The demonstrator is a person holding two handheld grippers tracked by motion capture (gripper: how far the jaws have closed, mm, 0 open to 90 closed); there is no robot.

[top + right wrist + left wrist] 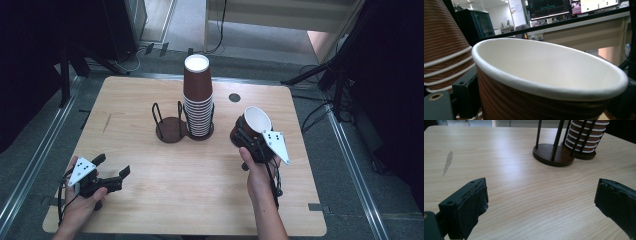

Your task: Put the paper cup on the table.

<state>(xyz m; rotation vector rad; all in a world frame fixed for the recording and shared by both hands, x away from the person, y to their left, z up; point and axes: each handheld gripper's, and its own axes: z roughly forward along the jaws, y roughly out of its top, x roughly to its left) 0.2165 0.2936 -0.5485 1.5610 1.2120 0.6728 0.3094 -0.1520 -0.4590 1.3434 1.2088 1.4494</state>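
A tall stack of brown ribbed paper cups (198, 97) stands in a dark wire holder at the table's middle back. It also shows in the left gripper view (584, 137) and the right gripper view (441, 50). A second, empty holder (170, 129) (552, 155) sits just left of the stack. My right gripper (244, 135) is shut on a single brown cup with a white inside (256, 121) (544, 70), tilted and lifted to the right of the stack. My left gripper (113, 165) (541, 202) rests open low over the front left of the table, nothing between its fingers.
The wooden table (150, 190) has a small dark round hole (234, 97) behind the stack and a faint streak (447, 162) on its left side. Black stands and cables surround the table on the floor.
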